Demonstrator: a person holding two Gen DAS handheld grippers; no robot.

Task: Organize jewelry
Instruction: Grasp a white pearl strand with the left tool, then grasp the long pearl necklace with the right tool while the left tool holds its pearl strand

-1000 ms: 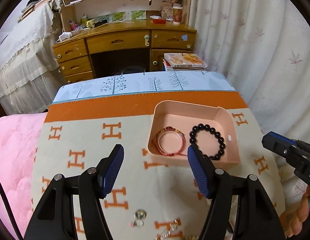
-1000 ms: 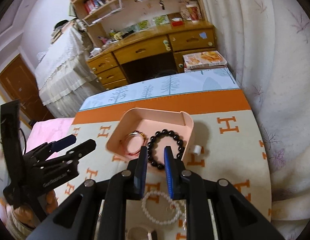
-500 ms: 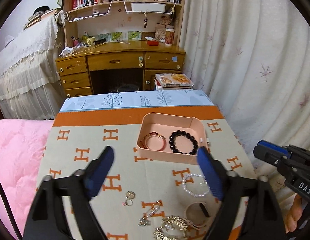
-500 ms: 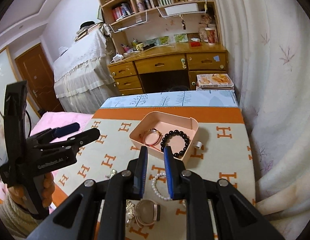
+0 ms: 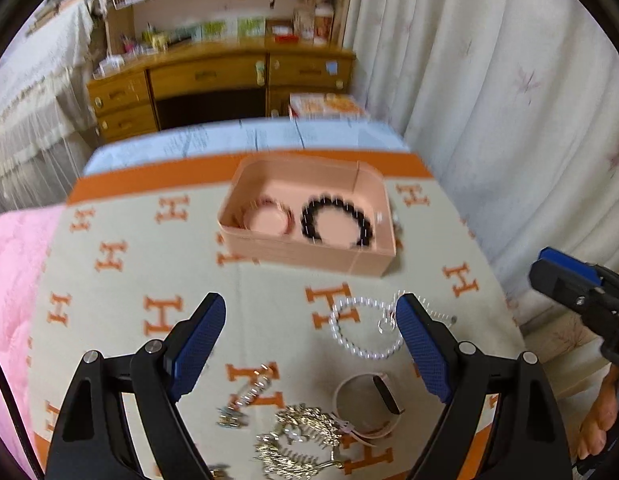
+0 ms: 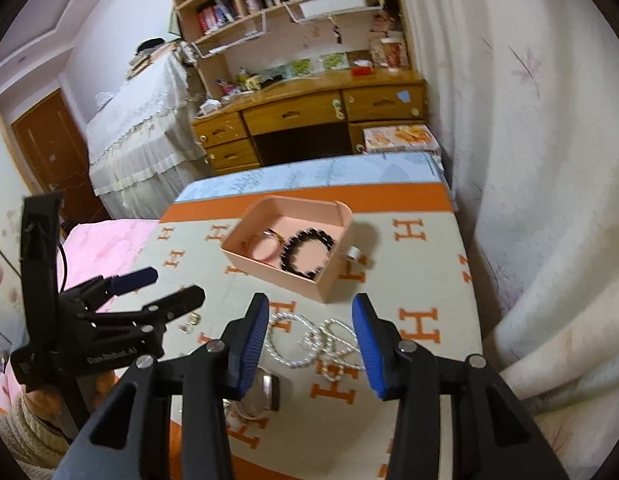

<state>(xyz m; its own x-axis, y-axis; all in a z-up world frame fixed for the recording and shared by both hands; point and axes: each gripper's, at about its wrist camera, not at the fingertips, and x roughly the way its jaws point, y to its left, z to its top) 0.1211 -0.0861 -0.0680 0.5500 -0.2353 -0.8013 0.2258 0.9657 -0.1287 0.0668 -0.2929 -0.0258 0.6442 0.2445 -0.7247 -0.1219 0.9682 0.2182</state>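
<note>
Left tool [image 5: 309, 332] spread, empty. Right tool [image 6: 309, 330] jaws just opening, empty, above pearl bracelet [image 6: 289, 344]. Pink tray [image 5: 309, 250] contents blurred; chain pile [image 5: 297, 444] partly hidden by tool.

- Left gripper [image 5: 309, 344]: black frame, silver screws, blue ribbed pads [image 5: 197, 344].
- Right gripper [image 6: 309, 344]: same build.
- Left handle: white lettering, black cable.
- Sleeve [image 6: 25, 428]: cream knit.

Two bracelets [image 5: 336, 220] in tray [image 5: 309, 254], pearl strand [image 5: 363, 330] before it.
</note>
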